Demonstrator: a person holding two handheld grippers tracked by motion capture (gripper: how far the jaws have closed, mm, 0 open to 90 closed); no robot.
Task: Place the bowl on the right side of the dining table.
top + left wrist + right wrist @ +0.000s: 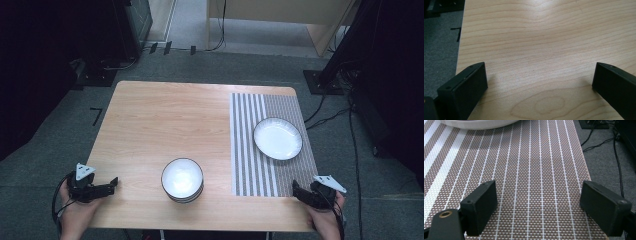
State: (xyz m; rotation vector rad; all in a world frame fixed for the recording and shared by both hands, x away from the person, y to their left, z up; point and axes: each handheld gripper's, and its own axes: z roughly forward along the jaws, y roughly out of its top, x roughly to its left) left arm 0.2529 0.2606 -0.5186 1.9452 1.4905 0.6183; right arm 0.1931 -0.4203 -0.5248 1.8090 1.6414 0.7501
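- Left gripper (114, 184) rested at lower left of the high view on bare table (150, 125), jaws wide apart, nothing between them.
- Right gripper (295, 187) sat at lower right on the mat (250, 165) edge — jaws spread, empty.
- Bowls (182, 179) stacked at lower centre, between both grippers, touching neither.
- Plate (277, 138) lay on the mat, right of centre; its rim showed at upper left of the right gripper view (479, 123).
- Step, judged: start pose, no reach begun.
- Next likely needs a gripper at a bowl rim — approach from the side.
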